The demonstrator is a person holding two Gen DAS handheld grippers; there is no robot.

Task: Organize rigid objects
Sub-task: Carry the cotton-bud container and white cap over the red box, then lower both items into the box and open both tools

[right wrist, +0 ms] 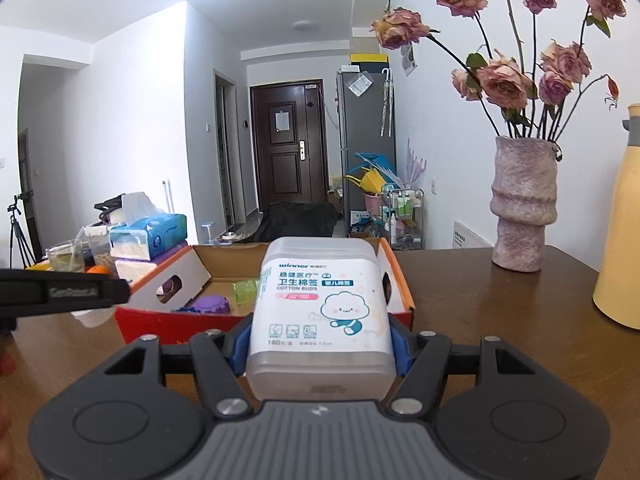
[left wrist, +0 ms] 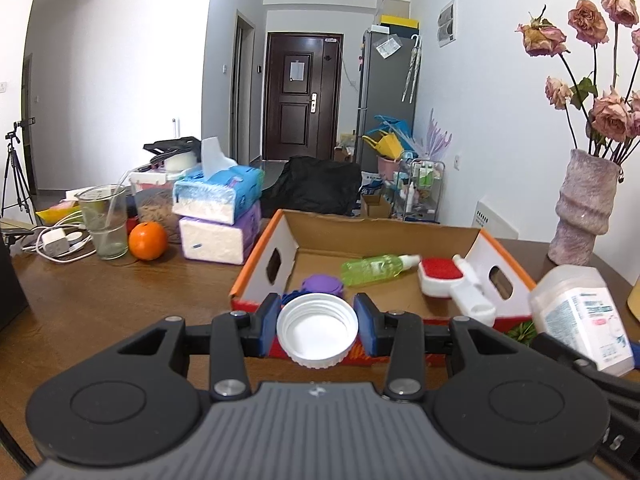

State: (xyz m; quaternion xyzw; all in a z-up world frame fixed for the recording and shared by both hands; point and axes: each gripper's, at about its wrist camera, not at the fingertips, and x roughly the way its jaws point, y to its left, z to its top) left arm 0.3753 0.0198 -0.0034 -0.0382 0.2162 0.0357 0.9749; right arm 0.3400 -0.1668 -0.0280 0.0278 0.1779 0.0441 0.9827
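My left gripper (left wrist: 318,326) is shut on a white screw lid (left wrist: 317,330), held hollow side up just before the near wall of the cardboard box (left wrist: 260,268). Inside the box lie a green spray bottle (left wrist: 376,269), a red and white brush (left wrist: 448,280) and a purple lid (left wrist: 322,284). My right gripper (right wrist: 320,344) is shut on a white cotton bud box (right wrist: 320,304), raised in front of the cardboard box (right wrist: 168,280). That cotton bud box (left wrist: 580,316) also shows at the right of the left wrist view. The left gripper's arm (right wrist: 60,292) crosses the left of the right wrist view.
On the brown table (left wrist: 100,300) stand stacked tissue packs (left wrist: 218,216), an orange (left wrist: 147,241), a glass (left wrist: 104,222) and cables at the left. A pink vase of dried roses (right wrist: 522,204) and a yellow jug (right wrist: 620,220) stand at the right.
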